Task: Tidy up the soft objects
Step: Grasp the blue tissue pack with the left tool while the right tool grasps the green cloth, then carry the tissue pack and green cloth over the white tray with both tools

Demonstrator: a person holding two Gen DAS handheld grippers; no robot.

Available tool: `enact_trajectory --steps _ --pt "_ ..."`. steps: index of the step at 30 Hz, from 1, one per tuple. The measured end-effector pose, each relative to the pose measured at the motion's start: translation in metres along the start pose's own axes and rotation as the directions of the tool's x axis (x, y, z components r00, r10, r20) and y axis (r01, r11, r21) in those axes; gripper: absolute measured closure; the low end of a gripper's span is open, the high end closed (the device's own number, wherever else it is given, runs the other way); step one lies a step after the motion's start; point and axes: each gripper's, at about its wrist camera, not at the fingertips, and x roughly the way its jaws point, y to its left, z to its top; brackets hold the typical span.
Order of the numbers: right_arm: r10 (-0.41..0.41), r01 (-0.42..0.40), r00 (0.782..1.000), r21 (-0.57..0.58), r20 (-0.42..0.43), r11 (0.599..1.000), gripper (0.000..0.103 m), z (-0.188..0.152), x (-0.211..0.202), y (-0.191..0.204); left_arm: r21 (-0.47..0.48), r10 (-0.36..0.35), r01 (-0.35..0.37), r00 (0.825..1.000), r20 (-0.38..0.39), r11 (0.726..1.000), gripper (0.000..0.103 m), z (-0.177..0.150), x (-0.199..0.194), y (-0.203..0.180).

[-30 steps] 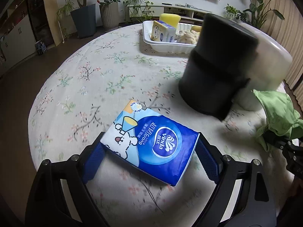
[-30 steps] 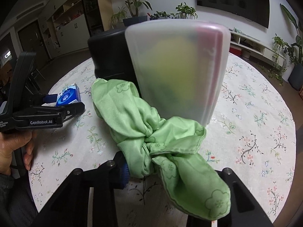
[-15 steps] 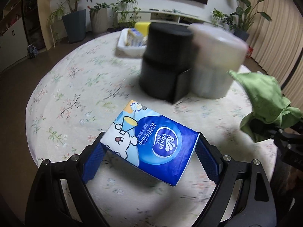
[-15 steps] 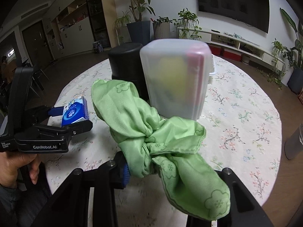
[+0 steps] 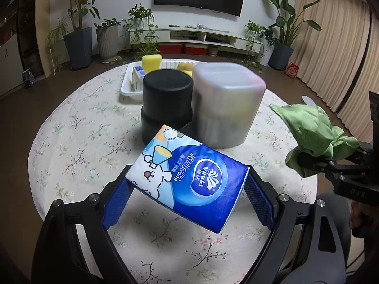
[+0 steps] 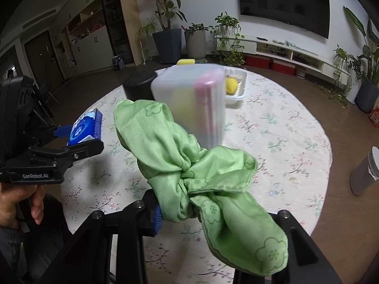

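My left gripper (image 5: 187,189) is shut on a blue tissue pack (image 5: 189,179), held across its width above the round flowered table (image 5: 83,142). The same pack (image 6: 84,127) shows in the right wrist view at the left, between the left gripper's fingers. My right gripper (image 6: 189,210) is shut on a bunched green cloth (image 6: 189,165), which hangs over the fingers; the cloth (image 5: 315,130) also appears at the right edge of the left wrist view. A white tray (image 5: 132,87) at the table's far side holds a yellow sponge (image 5: 151,62) and other soft items.
A black cylindrical container (image 5: 165,104) and a frosted plastic bin (image 5: 225,108) stand side by side in the middle of the table, in front of the tray. A grey cylinder (image 6: 364,172) stands off the table's right edge. A hand (image 6: 21,198) holds the left gripper.
Both grippers have risen and pulled back from the two containers, carrying the tissue pack and the green cloth. More of the table and the room behind is now in view.
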Motion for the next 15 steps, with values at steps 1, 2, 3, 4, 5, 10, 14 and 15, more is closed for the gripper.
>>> enact_trajectory --steps 1,2,3,4,5,10,14,15 --pt "-0.002 0.002 1.000 0.003 0.005 1.000 0.064 0.002 -0.002 -0.003 0.001 -0.001 0.001 1.000 0.003 1.000 0.014 0.002 -0.002 -0.001" --pt "-0.003 0.003 1.000 0.007 0.011 1.000 0.064 0.005 -0.005 -0.006 0.001 -0.003 0.003 1.000 0.008 1.000 0.014 0.005 -0.004 0.000" --pt "-0.003 0.003 1.000 0.009 0.015 1.000 0.064 0.007 -0.007 -0.009 0.001 -0.006 0.006 1.000 0.015 1.000 0.014 0.010 -0.006 0.001" --pt "-0.006 0.006 1.000 0.009 0.023 1.000 0.064 0.012 -0.010 -0.013 0.002 -0.009 0.009 1.000 0.019 1.000 0.014 0.014 -0.007 0.001" --pt "-0.012 0.011 1.000 0.004 0.029 1.000 0.064 0.016 -0.013 -0.016 0.003 -0.014 0.014 1.000 0.025 1.000 0.014 0.019 -0.008 0.002" --pt "-0.030 0.031 0.997 -0.019 0.069 0.999 0.064 0.043 -0.024 -0.029 0.025 -0.032 0.031 0.998 0.055 0.999 0.014 0.056 -0.014 0.008" --pt "-0.047 0.054 0.994 -0.067 0.096 0.996 0.064 0.076 -0.025 -0.037 0.086 -0.012 0.005 0.996 0.085 0.996 0.014 0.097 -0.016 0.009" --pt "-0.052 0.060 0.994 -0.075 0.101 0.995 0.064 0.081 -0.025 -0.038 0.098 -0.004 -0.005 0.996 0.094 0.995 0.014 0.112 -0.016 0.012"
